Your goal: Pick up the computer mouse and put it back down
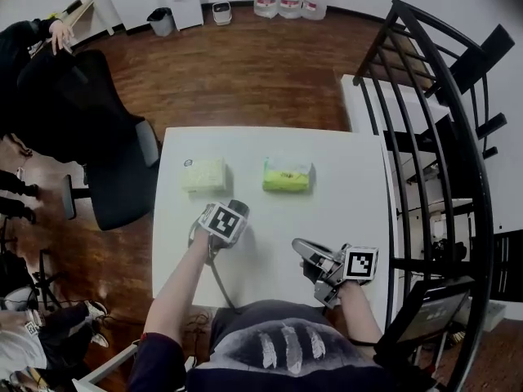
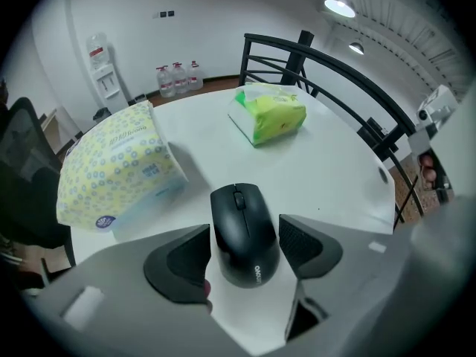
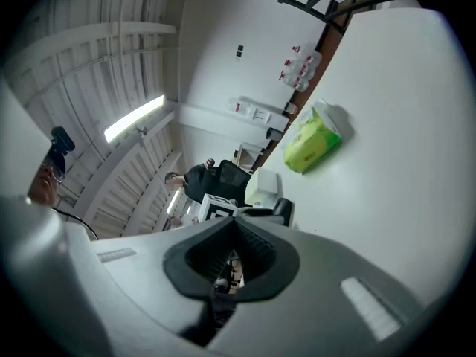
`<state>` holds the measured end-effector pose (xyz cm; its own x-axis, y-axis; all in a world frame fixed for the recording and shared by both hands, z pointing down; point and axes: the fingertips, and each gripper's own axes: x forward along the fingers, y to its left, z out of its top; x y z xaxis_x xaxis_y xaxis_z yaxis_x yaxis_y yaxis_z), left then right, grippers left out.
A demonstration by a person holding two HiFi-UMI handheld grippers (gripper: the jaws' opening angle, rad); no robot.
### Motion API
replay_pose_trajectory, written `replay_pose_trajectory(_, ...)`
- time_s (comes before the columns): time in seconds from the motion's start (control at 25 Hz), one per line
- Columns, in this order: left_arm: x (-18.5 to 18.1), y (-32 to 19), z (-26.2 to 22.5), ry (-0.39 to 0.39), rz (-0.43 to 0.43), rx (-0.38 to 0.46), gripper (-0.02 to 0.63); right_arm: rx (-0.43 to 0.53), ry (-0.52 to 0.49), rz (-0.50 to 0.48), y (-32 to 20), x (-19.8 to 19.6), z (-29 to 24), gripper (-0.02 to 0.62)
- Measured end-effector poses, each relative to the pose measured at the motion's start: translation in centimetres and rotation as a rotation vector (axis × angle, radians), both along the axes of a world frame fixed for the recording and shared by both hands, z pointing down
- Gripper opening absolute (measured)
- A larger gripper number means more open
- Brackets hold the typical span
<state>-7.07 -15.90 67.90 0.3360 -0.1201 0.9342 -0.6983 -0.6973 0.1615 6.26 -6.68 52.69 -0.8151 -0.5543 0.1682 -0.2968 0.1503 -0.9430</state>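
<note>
A black computer mouse (image 2: 242, 229) sits between the pads of my left gripper (image 2: 244, 233), which points steeply down and is shut on its two sides. Bare white tabletop shows around the mouse; I cannot tell whether it rests on the table or hangs just above it. In the head view the mouse (image 1: 238, 208) peeks out past the left gripper (image 1: 233, 213) near the table's (image 1: 278, 219) left front. My right gripper (image 1: 301, 247) is held near the front edge with its jaws shut on nothing; the right gripper (image 3: 236, 225) view shows the pads meeting.
A yellow-dotted tissue pack (image 2: 119, 166) lies just beyond the mouse on the left, a green pack (image 2: 269, 114) farther right. A black office chair (image 1: 98, 137) stands left of the table, a black metal chair frame (image 1: 425, 137) on the right. A person (image 1: 24, 47) is at far left.
</note>
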Motion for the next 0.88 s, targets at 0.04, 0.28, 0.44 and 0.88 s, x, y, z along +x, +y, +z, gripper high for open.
replay_pose_trajectory(0.04, -0.3, 0.0, -0.2, -0.009, 0.006, 0.0, 0.307, 0.001, -0.002, 0.005, 0.0, -0.2, -0.4, 0.003)
replay_pose_trajectory(0.28, -3.9, -2.3, -2.2, -0.129, 0.002, 0.11, 0.287, 0.04, -0.017, -0.014, -1.1, -1.9, -2.0, 0.003)
replay_pose_trajectory(0.44, -0.2, 0.6, -0.2, -0.027, -0.015, 0.034, 0.291, 0.029, 0.023, 0.043, -0.5, 1.7, -1.0, 0.003)
replay_pose_trajectory(0.88, -1.5, 5.3, -10.9, 0.282, -0.157, 0.243, 0.285, 0.478, -0.288, 0.433, -4.1, 17.8, -16.5, 0.003)
